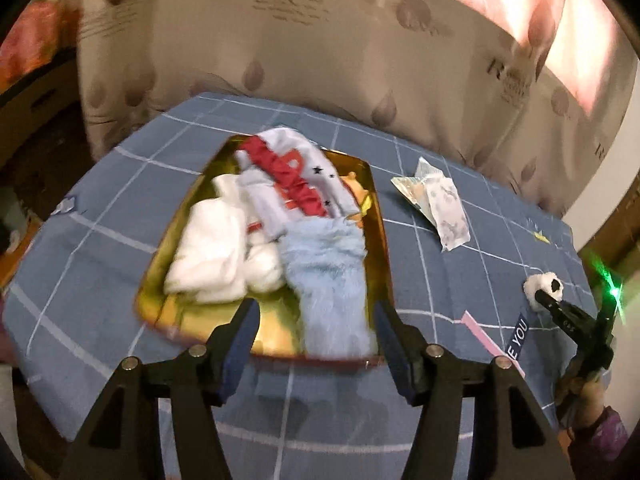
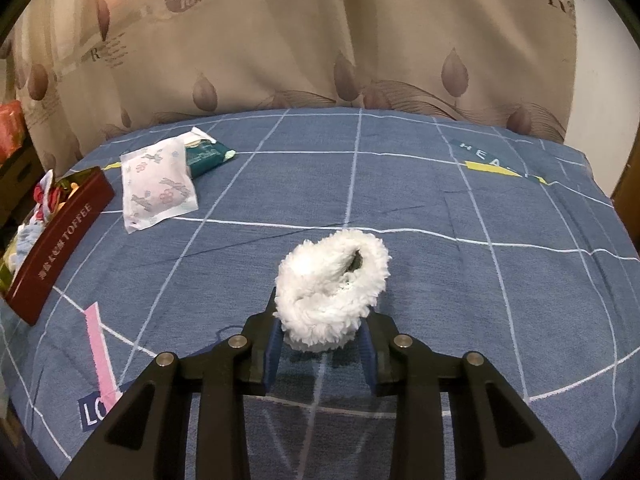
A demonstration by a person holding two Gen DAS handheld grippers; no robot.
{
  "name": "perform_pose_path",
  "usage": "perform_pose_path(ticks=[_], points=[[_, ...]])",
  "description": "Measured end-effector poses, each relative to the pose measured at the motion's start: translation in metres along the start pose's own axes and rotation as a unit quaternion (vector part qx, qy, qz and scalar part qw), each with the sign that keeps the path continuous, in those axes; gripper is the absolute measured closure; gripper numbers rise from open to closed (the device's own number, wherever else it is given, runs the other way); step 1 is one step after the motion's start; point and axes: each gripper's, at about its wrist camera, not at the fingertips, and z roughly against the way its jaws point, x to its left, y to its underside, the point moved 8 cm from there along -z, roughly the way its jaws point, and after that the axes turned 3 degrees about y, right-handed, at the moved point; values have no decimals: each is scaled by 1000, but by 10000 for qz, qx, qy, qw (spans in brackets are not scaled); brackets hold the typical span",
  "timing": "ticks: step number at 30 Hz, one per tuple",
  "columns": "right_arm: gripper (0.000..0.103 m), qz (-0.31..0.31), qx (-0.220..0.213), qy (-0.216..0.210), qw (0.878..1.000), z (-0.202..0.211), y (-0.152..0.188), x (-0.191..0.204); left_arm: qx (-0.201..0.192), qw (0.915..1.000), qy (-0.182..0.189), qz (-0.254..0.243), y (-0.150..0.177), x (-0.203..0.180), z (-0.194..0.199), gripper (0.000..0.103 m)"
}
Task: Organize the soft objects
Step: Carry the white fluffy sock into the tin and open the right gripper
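A gold-lined red tin (image 1: 380, 208) sits on the blue checked cloth and holds soft items: a fluffy light blue sock (image 1: 332, 280), white folded cloths (image 1: 212, 256) and a grey and red garment (image 1: 292, 172). My left gripper (image 1: 316, 320) is open just above the tin's near edge, with the blue sock between its fingers. My right gripper (image 2: 320, 320) is shut on a fluffy white sock (image 2: 332, 284) on the cloth, to the right of the tin (image 2: 60, 236). That sock (image 1: 542, 286) and the right gripper (image 1: 550, 300) also show in the left wrist view.
A patterned tissue pack (image 2: 158, 188) and a green packet (image 2: 206, 156) lie on the cloth behind the tin's right side. A beige printed curtain (image 2: 320, 40) hangs behind the table. The cloth's edges drop off at left and right.
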Motion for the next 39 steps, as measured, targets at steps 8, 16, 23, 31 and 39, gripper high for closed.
perform_pose_path(ticks=[8, 16, 23, 31, 39], points=[[74, 84, 121, -394, 9991, 7, -11, 26, -197, 9996, -96, 178, 26, 12, 26, 42], [74, 512, -52, -1156, 9920, 28, -58, 120, -237, 9990, -282, -241, 28, 5, 26, 42], [74, 833, -60, -1657, 9826, 23, -93, 200, -36, 9996, -223, -187, 33, 7, 18, 42], [74, 1162, 379, -2077, 9705, -12, -126, 298, -66, 9996, -279, -54, 32, 14, 18, 42], [74, 1214, 1041, -1795, 9707, -67, -121, 358, 121, 9998, -145, 106, 34, 18, 12, 42]])
